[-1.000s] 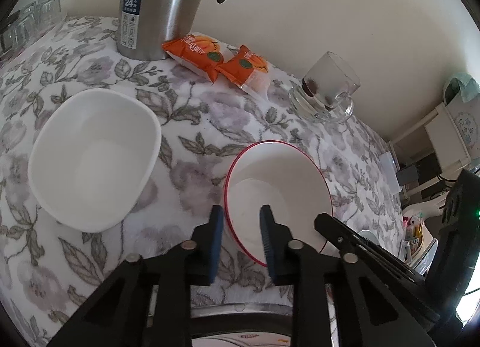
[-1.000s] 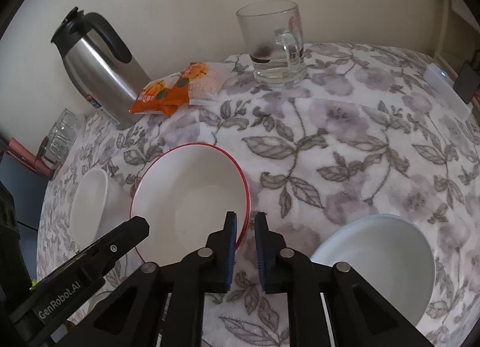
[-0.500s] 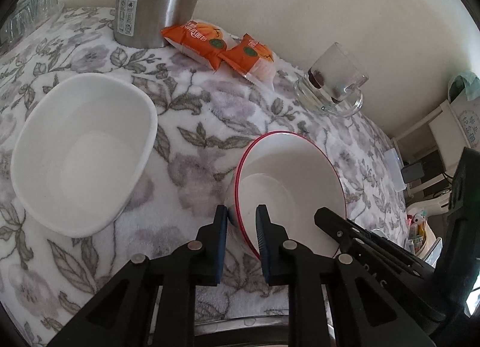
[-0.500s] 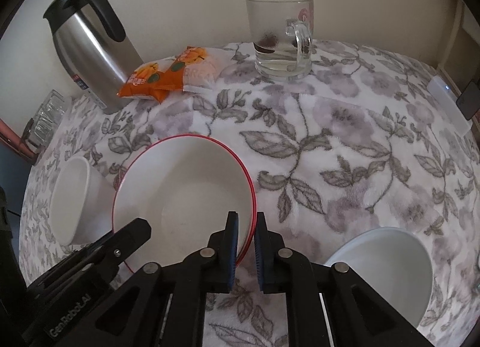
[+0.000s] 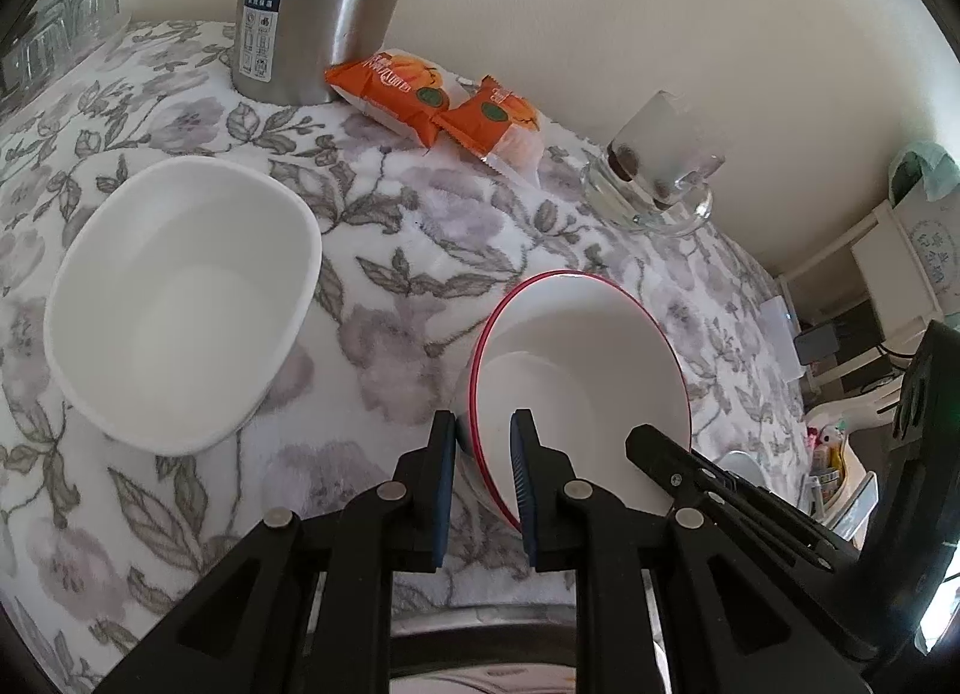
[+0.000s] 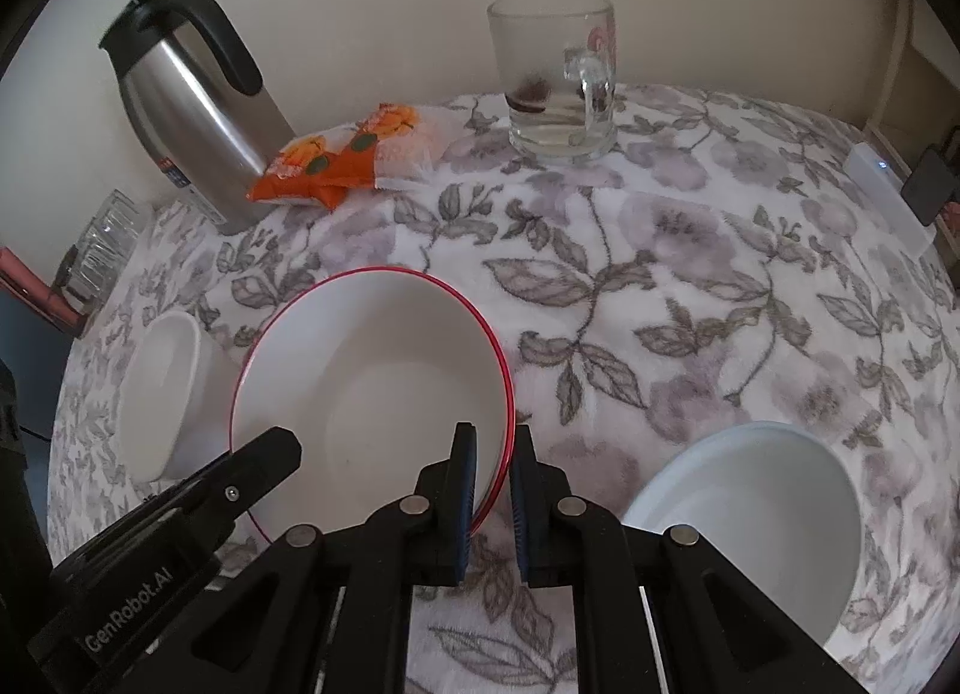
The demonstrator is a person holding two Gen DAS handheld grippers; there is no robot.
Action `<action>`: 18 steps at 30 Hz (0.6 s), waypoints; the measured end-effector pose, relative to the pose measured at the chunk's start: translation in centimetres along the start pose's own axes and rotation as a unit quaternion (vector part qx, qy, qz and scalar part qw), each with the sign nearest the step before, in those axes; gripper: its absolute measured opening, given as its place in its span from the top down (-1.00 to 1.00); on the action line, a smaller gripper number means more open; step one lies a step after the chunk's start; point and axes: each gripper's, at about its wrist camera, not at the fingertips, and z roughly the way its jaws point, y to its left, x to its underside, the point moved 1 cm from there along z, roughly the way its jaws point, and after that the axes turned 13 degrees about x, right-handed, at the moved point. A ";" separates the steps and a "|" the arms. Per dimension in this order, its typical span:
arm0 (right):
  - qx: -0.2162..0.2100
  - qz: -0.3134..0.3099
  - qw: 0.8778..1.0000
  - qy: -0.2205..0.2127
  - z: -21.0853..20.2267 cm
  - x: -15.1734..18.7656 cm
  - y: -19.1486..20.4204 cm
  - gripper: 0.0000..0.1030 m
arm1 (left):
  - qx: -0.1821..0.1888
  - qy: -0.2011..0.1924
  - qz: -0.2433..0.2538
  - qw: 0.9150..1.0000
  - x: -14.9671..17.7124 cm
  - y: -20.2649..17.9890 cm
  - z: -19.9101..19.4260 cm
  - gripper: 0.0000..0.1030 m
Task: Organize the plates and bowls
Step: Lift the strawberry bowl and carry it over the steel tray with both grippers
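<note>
A white bowl with a red rim [image 5: 576, 370] sits mid-table on the flowered cloth. My left gripper [image 5: 483, 430] is shut on its left rim, one pad inside and one outside. My right gripper [image 6: 493, 442] is shut on the right rim of the same red-rimmed bowl [image 6: 372, 394]. In the left wrist view the bowl looks tilted. A plain white bowl [image 5: 180, 298] stands to its left and shows again as the small white bowl [image 6: 162, 394] in the right wrist view. Another white bowl [image 6: 750, 508] stands at the near right.
A steel thermos [image 6: 198, 106] and orange snack packets [image 6: 348, 160] stand at the back by the wall. A glass mug [image 6: 558, 82] is at the back right, glass tumblers [image 6: 102, 244] at the far left edge. A white shelf [image 5: 888, 274] stands beyond the table.
My left gripper's jaws have closed from a small gap onto the bowl's rim. The red-rimmed bowl looks larger and more tilted in both views. The right gripper keeps its hold.
</note>
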 end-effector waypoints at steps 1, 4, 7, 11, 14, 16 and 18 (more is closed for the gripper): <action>0.000 0.001 1.000 -0.002 -0.4 0.0 -0.1 0.77 | 0.001 0.000 0.002 1.000 0.0 -0.2 -0.1 0.63; -0.001 0.006 1.000 -0.012 -1.6 0.1 -0.5 0.77 | 0.005 -0.003 0.009 1.000 0.2 -0.9 -0.9 0.63; -0.002 0.010 1.000 -0.027 -3.4 0.4 -0.8 0.76 | 0.015 -0.008 0.014 1.000 0.3 -1.7 -2.1 0.63; -0.006 0.018 0.999 -0.046 -5.6 0.9 -1.0 0.76 | 0.014 -0.021 0.027 0.999 0.6 -2.9 -3.9 0.63; -0.009 0.021 0.998 -0.057 -7.1 1.5 -1.1 0.76 | 0.020 -0.028 0.029 0.999 1.0 -3.3 -5.3 0.63; -0.010 0.020 0.998 -0.062 -8.0 1.9 -1.1 0.76 | 0.033 -0.031 0.018 0.999 1.4 -3.2 -6.1 0.63; -0.011 0.020 0.998 -0.065 -8.8 2.5 -1.1 0.75 | 0.039 -0.032 0.012 0.999 1.8 -3.2 -6.7 0.63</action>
